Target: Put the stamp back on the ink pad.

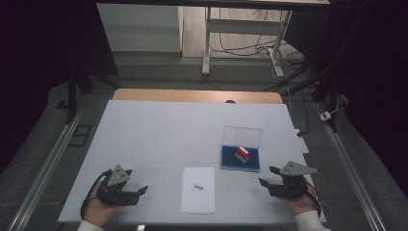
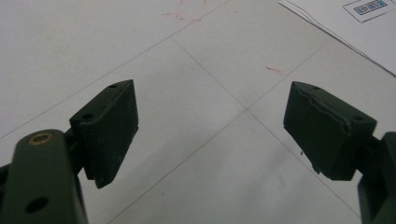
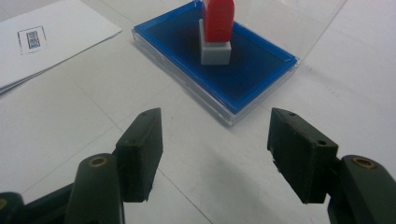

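Observation:
A red and grey stamp (image 1: 242, 154) (image 3: 216, 29) stands upright on a blue ink pad (image 1: 231, 161) (image 3: 252, 65) whose clear lid (image 1: 242, 135) is raised behind it. A white paper sheet (image 1: 198, 190) (image 3: 42, 42) with a small printed mark lies left of the pad. My right gripper (image 1: 267, 176) (image 3: 215, 149) rests low at the front right, open and empty, with the pad just ahead of its jaws. My left gripper (image 1: 144, 189) (image 2: 210, 126) rests on the white table cover at the front left, open with nothing between its fingers; the sheet's corner (image 2: 355, 28) lies beyond it.
A white cover (image 1: 159, 130) spreads over the table, with the wooden tabletop's far edge (image 1: 197, 95) showing beyond it. Faint red marks (image 2: 275, 70) dot the cover. Behind the table stand a desk frame (image 1: 240, 29) and floor cables (image 1: 327, 115). Metal rails (image 1: 48, 163) run along both sides.

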### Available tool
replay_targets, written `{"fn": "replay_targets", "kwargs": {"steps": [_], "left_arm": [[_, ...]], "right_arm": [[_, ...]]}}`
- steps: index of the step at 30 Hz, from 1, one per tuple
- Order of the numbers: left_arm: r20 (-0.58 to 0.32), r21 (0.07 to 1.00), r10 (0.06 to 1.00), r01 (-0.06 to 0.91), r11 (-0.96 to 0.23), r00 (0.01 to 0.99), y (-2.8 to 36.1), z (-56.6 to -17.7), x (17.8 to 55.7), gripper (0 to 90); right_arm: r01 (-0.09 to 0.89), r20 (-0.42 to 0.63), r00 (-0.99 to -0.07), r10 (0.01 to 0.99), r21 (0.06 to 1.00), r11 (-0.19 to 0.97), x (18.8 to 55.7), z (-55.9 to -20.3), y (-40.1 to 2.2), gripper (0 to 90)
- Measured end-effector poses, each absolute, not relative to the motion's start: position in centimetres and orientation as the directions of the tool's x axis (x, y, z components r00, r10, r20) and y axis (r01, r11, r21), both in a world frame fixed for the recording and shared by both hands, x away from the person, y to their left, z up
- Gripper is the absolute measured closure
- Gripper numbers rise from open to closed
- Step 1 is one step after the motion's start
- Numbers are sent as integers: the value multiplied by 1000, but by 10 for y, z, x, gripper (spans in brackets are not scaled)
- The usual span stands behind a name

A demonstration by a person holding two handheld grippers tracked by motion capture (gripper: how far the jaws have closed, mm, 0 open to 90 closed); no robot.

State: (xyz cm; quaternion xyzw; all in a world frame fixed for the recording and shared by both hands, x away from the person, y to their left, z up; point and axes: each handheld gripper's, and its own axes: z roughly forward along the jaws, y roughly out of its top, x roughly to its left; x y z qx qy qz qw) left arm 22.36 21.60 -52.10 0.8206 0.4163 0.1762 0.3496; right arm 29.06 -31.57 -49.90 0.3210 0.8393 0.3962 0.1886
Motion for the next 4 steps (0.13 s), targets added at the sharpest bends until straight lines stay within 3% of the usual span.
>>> {"fn": "replay_targets", "kwargs": {"steps": [4], "left_arm": [[1, 721, 808, 560, -409, 589, 216, -521, 224, 179]], "right_arm": [[371, -72, -731, 679, 793, 483, 289, -498, -314, 353]]}}
